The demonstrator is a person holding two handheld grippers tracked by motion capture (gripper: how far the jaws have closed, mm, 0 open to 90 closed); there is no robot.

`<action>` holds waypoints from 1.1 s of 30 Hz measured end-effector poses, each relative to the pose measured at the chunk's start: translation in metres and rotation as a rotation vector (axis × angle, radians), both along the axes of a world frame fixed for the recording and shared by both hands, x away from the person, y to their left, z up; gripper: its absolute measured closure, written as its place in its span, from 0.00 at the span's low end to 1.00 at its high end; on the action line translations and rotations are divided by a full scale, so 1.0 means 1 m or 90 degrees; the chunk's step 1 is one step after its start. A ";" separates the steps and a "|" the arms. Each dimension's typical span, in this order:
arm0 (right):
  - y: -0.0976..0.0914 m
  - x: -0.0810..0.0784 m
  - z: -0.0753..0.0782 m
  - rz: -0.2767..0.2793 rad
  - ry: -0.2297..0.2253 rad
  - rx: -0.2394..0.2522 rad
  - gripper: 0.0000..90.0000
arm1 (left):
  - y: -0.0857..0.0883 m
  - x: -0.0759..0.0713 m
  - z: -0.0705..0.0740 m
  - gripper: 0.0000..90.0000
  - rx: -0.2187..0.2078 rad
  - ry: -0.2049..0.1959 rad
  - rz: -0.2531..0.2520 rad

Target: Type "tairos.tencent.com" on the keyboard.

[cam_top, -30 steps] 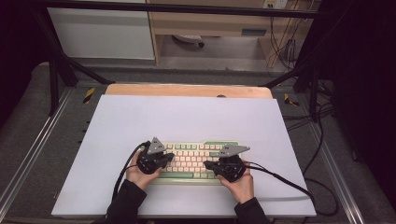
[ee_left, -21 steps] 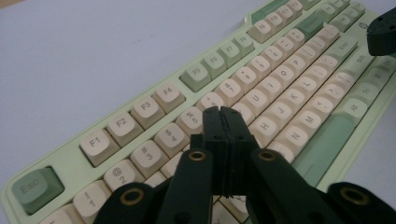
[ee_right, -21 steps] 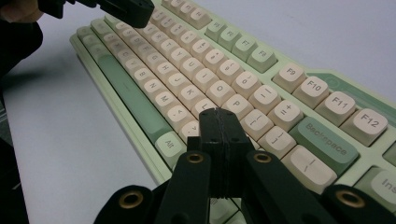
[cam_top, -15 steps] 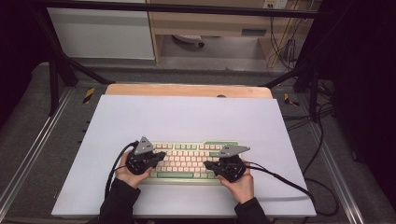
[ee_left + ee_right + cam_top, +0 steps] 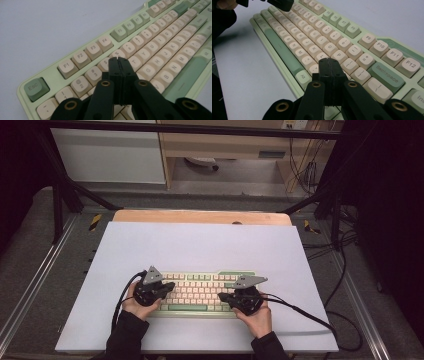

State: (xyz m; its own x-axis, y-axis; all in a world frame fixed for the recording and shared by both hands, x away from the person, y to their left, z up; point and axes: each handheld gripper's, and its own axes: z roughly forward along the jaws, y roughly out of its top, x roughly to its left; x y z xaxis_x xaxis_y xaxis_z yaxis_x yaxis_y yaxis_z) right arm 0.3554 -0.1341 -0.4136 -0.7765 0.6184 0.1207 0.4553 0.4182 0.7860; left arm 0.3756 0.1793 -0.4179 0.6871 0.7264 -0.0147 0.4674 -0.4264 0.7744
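Note:
A pale green keyboard [image 5: 200, 292] with cream keys lies near the front of the white table. My left gripper [image 5: 171, 286] is over its left end, jaws pressed together with nothing between them. In the left gripper view the tips [image 5: 118, 60] hover just above the number row, near the 4 and 5 keys of the keyboard [image 5: 155, 37]. My right gripper [image 5: 222, 297] is over the right half, also shut and empty. In the right gripper view its tips [image 5: 329, 61] sit above the L and P keys of the keyboard [image 5: 312, 32]. The left gripper [image 5: 280, 3] appears far off at the top left there.
The white sheet [image 5: 200, 245] covers a wooden tabletop [image 5: 200, 216] with bare room behind and beside the keyboard. A black cable [image 5: 300, 312] trails right from the right gripper across the sheet. Metal frame rails [image 5: 35, 285] run along both sides.
My left gripper has shifted a little to the left along the keyboard's left end. The right gripper has stayed where it was. Both jaws remain shut.

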 end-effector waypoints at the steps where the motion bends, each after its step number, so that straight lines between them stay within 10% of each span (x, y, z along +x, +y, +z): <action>1: 0.000 0.000 0.000 0.000 0.000 0.000 1.00 | 0.001 0.001 -0.001 0.99 0.003 0.001 0.002; 33: 0.000 0.000 0.000 0.001 0.001 -0.001 1.00 | -0.001 0.004 -0.011 1.00 0.014 0.013 0.001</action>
State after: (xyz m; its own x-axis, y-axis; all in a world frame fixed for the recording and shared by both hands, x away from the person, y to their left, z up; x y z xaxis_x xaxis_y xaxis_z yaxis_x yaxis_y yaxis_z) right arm 0.3556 -0.1341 -0.4140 -0.7772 0.6176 0.1208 0.4559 0.4202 0.7846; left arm 0.3793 0.1781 -0.4293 0.6852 0.7282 -0.0130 0.4840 -0.4419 0.7553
